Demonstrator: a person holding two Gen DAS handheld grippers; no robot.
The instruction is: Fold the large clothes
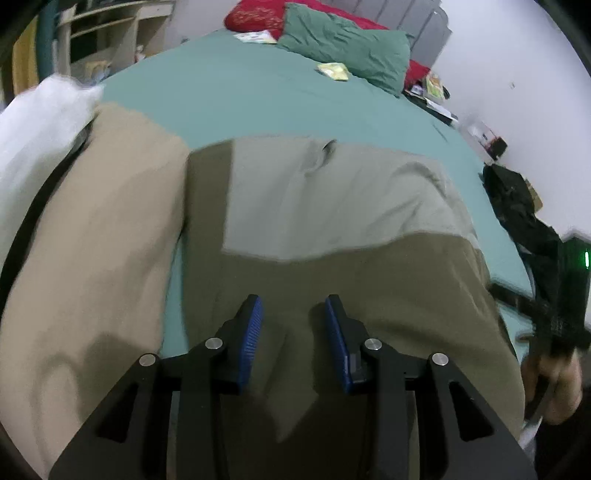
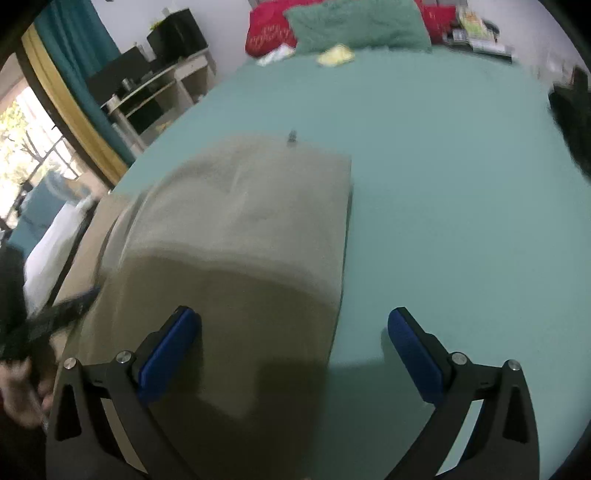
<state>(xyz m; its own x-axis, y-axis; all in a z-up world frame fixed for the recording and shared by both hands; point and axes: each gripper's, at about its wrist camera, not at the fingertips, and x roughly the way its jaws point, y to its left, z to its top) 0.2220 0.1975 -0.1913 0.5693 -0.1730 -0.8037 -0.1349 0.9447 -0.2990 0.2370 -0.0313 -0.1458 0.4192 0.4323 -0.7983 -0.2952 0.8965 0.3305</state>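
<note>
Left tool: your jaws part-spread over the olive garment — pinching nothing.
Right tool: spread wide, straddling the garment's right edge on the bed.

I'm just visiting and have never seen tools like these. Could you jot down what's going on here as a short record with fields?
Setting: a bed with a teal sheet
Garment being worked on: olive-grey garment, partly folded, lying flat on the sheet
Beside it: a beige garment and white fabric
At the head of the bed: green pillow, red pillow
Left gripper: open, over the olive-grey garment, nothing between its pads
Right gripper: wide open, straddling the garment's right edge, holding nothing
</note>
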